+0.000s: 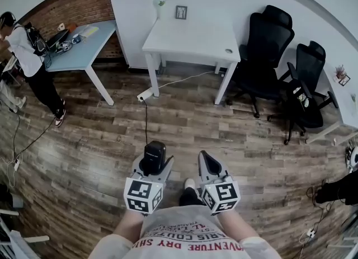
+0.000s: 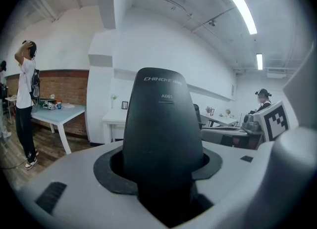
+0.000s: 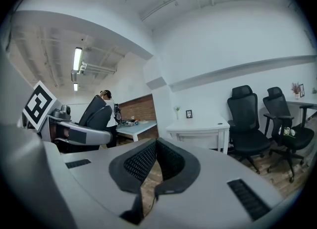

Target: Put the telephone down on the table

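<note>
Telephone [image 2: 161, 134] clamped in left gripper [image 1: 152, 163] jaws; right gripper [image 1: 210, 165] jaws together, empty.
We fear its smooth shell slipping before we reach the far counter [image 1: 190, 42].

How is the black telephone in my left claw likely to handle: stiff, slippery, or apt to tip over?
Probably stiff: the telephone shows no bending where the left claw clamps it. Its smooth shell may be somewhat slippery. Tall and narrow, it would likely tip if stood on end on the table, so lying flat seems safer.
</note>
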Demonstrator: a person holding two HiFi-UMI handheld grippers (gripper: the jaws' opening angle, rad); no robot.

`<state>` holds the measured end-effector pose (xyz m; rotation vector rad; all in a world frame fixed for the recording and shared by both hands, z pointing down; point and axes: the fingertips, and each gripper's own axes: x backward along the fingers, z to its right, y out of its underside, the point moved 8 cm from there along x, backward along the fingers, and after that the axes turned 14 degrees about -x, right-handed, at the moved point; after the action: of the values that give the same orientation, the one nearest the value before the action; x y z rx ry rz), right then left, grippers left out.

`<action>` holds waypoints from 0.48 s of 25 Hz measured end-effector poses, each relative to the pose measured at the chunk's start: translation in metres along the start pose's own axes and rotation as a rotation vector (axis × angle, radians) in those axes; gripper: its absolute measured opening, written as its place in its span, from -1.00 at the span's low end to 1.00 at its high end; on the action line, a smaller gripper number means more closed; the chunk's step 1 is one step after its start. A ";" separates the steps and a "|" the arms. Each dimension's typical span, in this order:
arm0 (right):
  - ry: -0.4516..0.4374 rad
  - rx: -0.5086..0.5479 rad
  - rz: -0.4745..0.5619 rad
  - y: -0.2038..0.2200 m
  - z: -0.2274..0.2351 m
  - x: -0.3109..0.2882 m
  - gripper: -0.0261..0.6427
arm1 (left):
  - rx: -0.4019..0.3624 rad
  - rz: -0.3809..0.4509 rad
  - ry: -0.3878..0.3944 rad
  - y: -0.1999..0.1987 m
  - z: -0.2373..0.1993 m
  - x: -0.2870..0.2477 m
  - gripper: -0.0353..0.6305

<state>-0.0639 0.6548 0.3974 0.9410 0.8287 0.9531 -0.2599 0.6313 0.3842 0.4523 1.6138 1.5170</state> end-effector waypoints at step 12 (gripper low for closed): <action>-0.027 0.020 -0.004 -0.076 0.116 -0.107 -0.85 | 0.013 0.020 -0.027 -0.063 -0.026 -0.153 -0.06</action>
<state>0.0233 0.5037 0.3872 0.9670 0.8189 0.9282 -0.1748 0.4873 0.3727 0.4957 1.6035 1.5098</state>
